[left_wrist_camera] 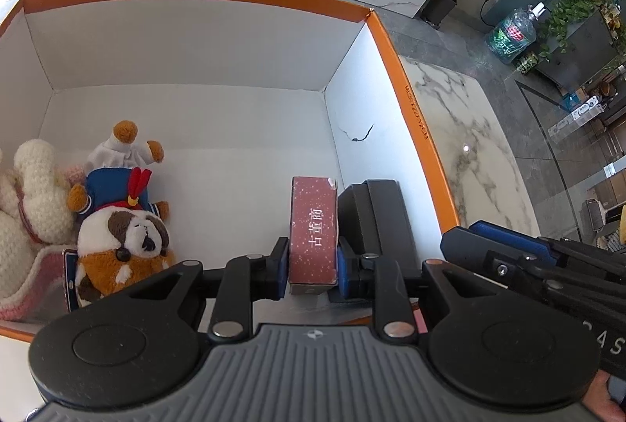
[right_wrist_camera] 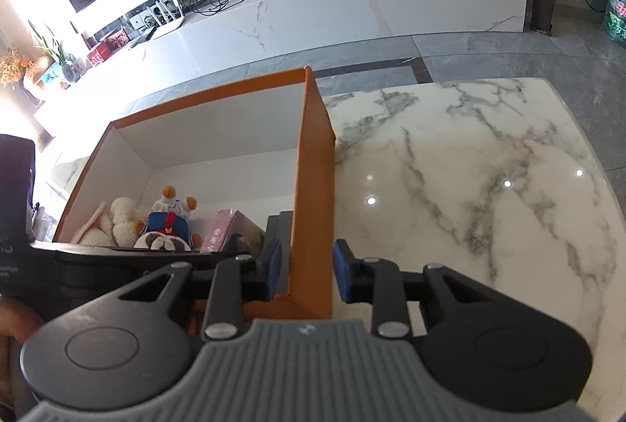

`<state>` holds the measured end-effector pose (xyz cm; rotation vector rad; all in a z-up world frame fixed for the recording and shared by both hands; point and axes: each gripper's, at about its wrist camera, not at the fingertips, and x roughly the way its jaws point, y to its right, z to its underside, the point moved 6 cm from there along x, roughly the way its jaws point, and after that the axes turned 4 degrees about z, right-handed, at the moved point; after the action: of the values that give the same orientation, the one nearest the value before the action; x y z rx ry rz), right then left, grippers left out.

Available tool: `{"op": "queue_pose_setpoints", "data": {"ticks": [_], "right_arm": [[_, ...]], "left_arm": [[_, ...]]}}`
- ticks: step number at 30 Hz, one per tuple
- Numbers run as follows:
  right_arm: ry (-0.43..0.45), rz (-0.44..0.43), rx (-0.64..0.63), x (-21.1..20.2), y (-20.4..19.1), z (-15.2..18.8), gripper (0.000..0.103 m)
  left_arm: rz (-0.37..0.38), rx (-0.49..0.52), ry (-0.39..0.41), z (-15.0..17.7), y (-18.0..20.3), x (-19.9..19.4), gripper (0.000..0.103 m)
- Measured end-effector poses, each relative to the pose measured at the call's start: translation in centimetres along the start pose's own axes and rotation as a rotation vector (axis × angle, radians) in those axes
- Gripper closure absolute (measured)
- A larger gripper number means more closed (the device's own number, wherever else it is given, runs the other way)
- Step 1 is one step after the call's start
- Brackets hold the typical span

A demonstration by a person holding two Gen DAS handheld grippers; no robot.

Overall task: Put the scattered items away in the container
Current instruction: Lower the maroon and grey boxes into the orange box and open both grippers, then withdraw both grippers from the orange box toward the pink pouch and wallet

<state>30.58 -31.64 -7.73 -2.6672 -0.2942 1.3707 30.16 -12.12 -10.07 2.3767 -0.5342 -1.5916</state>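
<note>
Nearest left wrist camera, left gripper (left_wrist_camera: 313, 261) clamps red box (left_wrist_camera: 313, 230) inside orange container (right_wrist_camera: 313, 187). Right gripper (right_wrist_camera: 306, 275) spread wide, straddling container wall. Beyond: black case (left_wrist_camera: 375, 222), plush dog (left_wrist_camera: 125, 234), crocheted toy (left_wrist_camera: 31, 202), marble table (right_wrist_camera: 469, 167).

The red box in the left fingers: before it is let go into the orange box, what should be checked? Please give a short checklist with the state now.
1. Left gripper holds red box firmly: ok.
2. Red box is inside the orange box walls: ok.
3. Red box rests on the floor: cannot tell.
4. Clear of plush dog: ok.
5. Clear of black case: not ok, very close beside.
6. Right gripper open, astride the wall: ok.
</note>
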Motion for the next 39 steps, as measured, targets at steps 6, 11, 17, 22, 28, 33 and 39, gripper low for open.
{"op": "queue_pose_setpoints", "data": {"ticks": [6, 11, 17, 22, 28, 33, 39], "right_arm": [[0.016, 0.0, -0.008, -0.3, -0.4, 0.4, 0.071], [0.031, 0.008, 0.002, -0.9, 0.2, 0.3, 0.071], [0.024, -0.009, 0.012, -0.7, 0.4, 0.8, 0.071], [0.013, -0.016, 0.008, -0.4, 0.2, 1.2, 0.071], [0.031, -0.019, -0.011, -1.5, 0.0, 1.4, 0.07], [0.065, -0.024, -0.019, -3.5, 0.0, 1.9, 0.069], [0.109, 0.005, -0.027, -6.4, 0.7, 4.6, 0.065]], "left_arm": [[0.045, 0.003, -0.019, -0.1, 0.8, 0.2, 0.07], [0.069, -0.003, -0.009, -0.5, 0.8, -0.4, 0.07], [0.056, 0.013, -0.008, -0.4, 1.5, -0.4, 0.073], [0.028, 0.035, -0.005, -0.3, 2.0, -0.6, 0.072], [-0.002, 0.051, 0.009, -0.2, 1.9, -1.7, 0.07], [-0.042, 0.079, 0.055, 0.6, 1.7, -4.1, 0.068], [-0.016, 0.163, 0.17, 3.6, 2.8, -10.3, 0.065]]}}
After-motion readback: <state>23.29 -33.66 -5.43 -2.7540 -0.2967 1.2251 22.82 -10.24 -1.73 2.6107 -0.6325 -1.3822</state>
